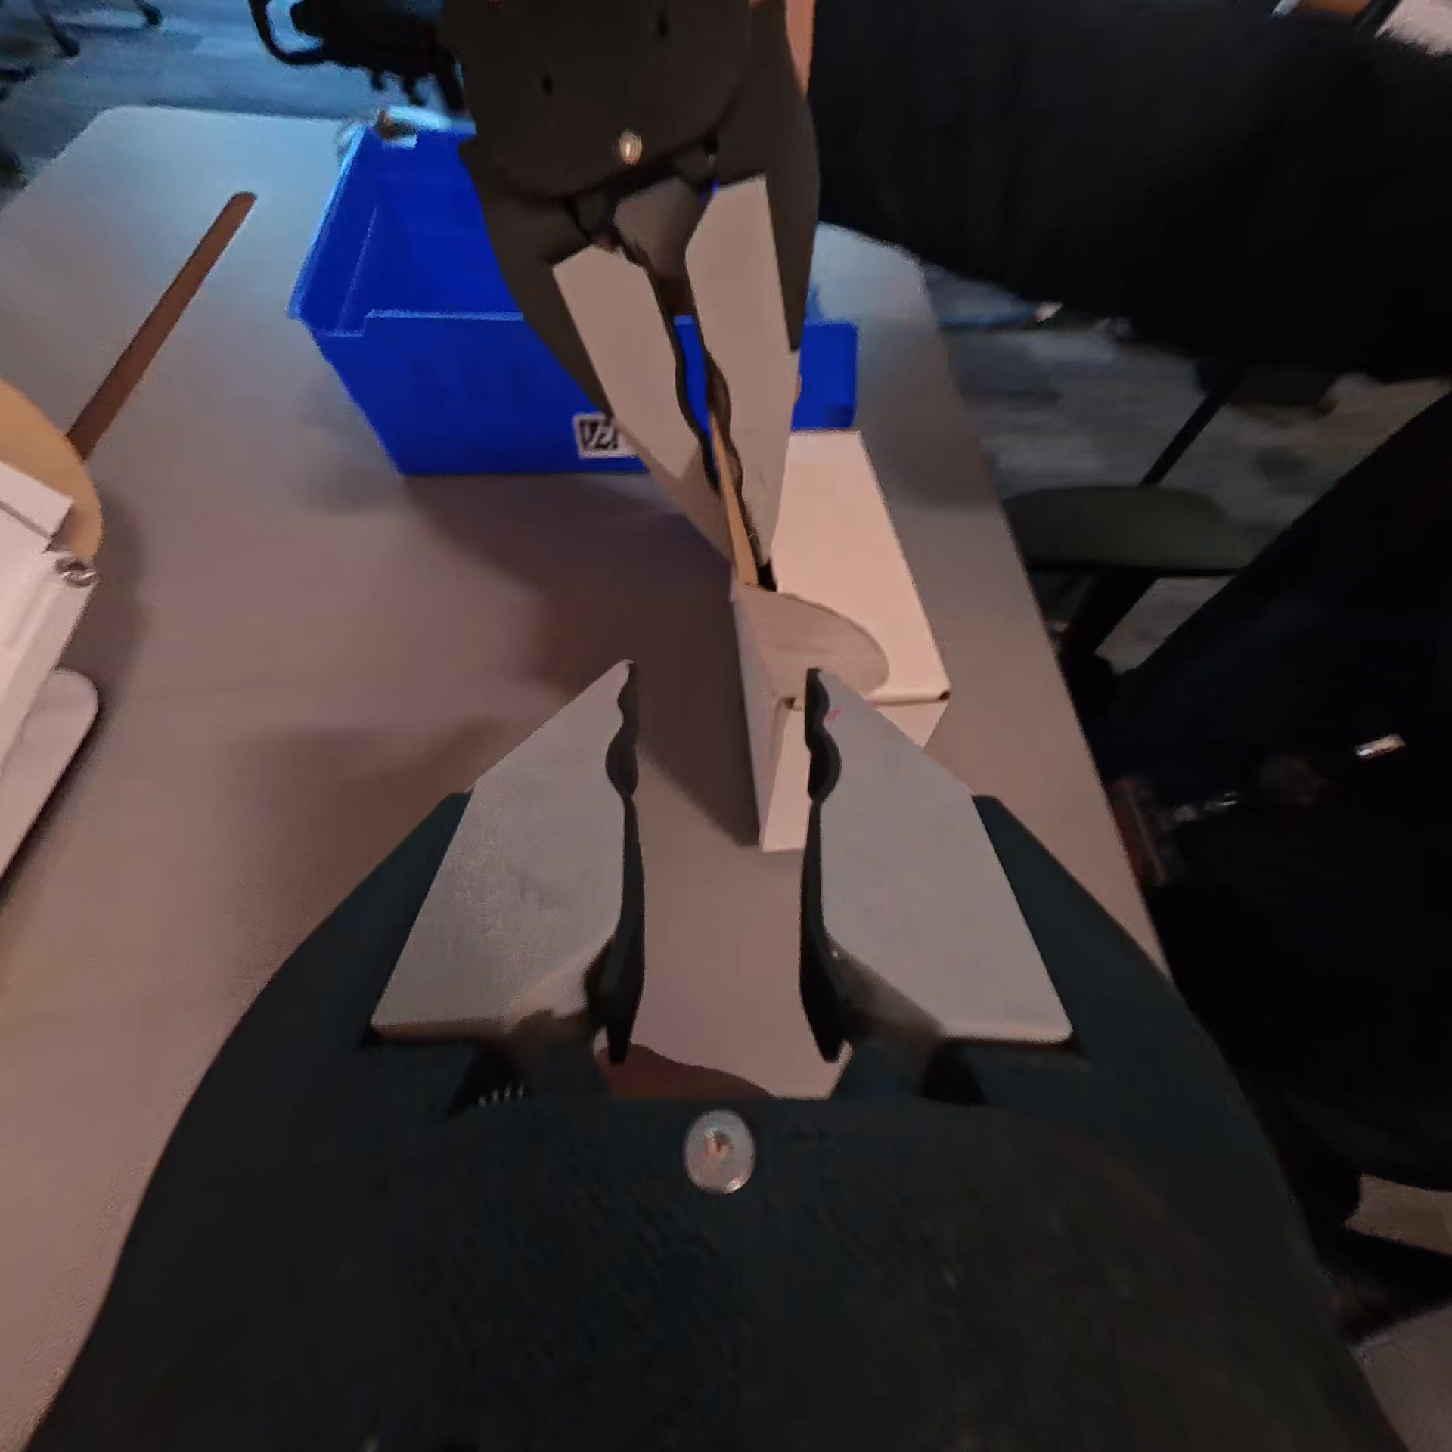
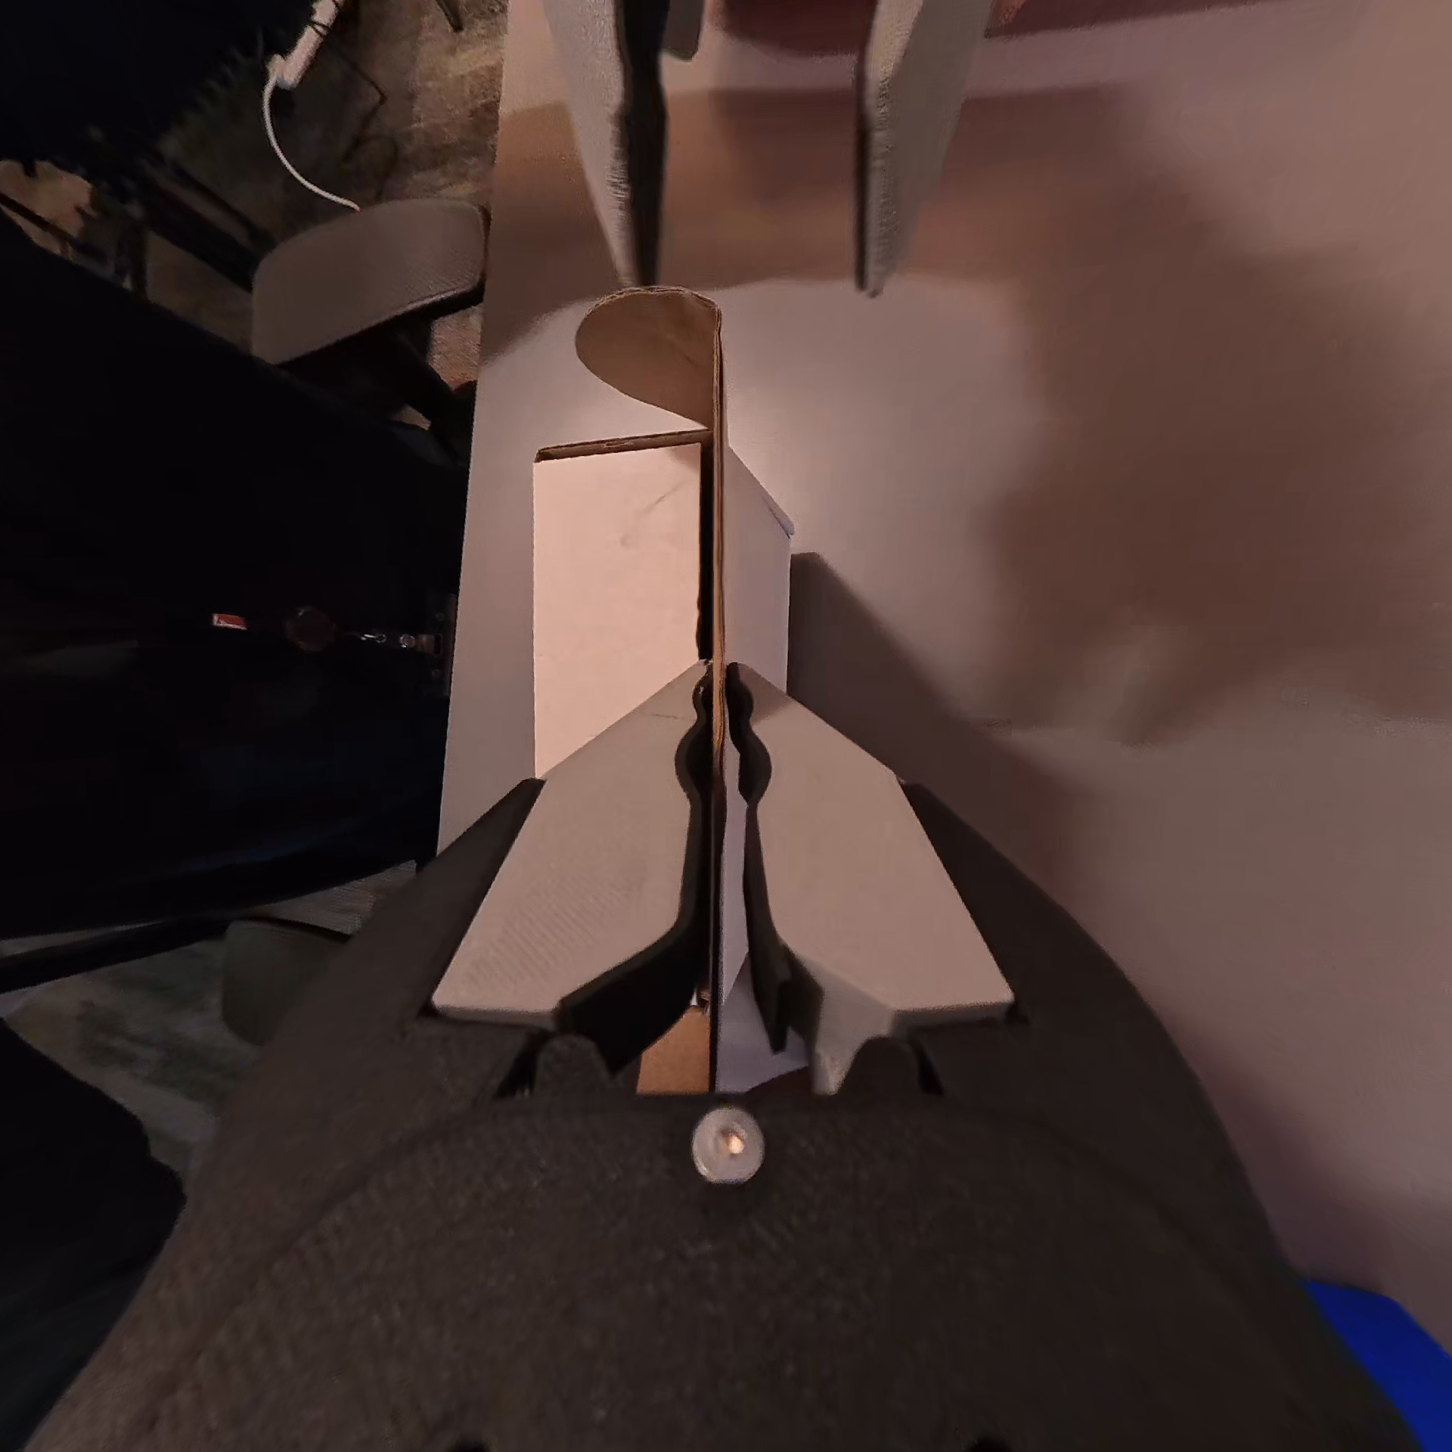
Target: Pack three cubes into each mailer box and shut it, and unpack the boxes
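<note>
At centre frame in the right wrist view, the right claw [image 2: 719, 683] pinches the raised lid [image 2: 716, 503] of the white mailer box [image 2: 613, 581] on the tabletop [image 2: 1100, 707], apparently holding it upright; the left claw [image 1: 719, 683], narrowly parted and empty, hovers just beside the box. No cubes show.

Blue plastic bin [image 1: 487, 369] at the far end of a grey table [image 1: 330, 628], bearing a small white sticker on its near wall. Long brown slot [image 1: 161, 322] in the tabletop well to the left of the bin. Beyond the table edge, a grey chair seat [image 2: 369, 275] and a white cable [image 2: 302, 133] on speckled floor [image 1: 1100, 408] (dim, partly blurred), plus black office chairs [image 1: 346, 47] behind the bin.
</note>
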A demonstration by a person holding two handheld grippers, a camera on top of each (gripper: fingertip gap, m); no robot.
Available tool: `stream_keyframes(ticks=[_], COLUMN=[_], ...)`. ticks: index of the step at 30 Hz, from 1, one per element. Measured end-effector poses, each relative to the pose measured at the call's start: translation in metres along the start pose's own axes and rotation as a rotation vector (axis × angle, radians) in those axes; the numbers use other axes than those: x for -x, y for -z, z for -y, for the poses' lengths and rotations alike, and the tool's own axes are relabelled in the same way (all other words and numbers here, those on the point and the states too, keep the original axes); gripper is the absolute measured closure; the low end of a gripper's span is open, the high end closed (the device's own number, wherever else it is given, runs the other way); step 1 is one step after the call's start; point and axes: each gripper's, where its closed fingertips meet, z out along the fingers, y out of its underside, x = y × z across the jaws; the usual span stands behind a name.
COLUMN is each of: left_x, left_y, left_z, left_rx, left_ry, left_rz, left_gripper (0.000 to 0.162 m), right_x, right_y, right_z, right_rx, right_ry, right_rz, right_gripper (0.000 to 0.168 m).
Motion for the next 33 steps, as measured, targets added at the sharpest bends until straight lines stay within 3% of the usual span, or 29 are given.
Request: stream_keyframes(ticks=[4, 14, 33], left_x=[-0.012, -0.016, -0.014], left_y=[-0.004, -0.015, -0.031], left_z=[0.011, 0.007, 0.007], left_rx=[-0.094, -0.096, -0.091], left_ry=[-0.008, 0.011, -0.034], left_rz=[-0.094, -0.131, 0.086], left_gripper=[0.128, 0.136, 0.16], right_x=[0.001, 0.001, 0.001], right_y=[-0.001, 0.0, -0.002], right_z=[0.002, 0.003, -0.001], right_rx=[-0.009, -0.012, 0.044], right_ry=[0.001, -0.003, 0.009], right_rz=[-0.01, -0.036, -0.231], right_gripper=[0.168, 0.168, 0.168])
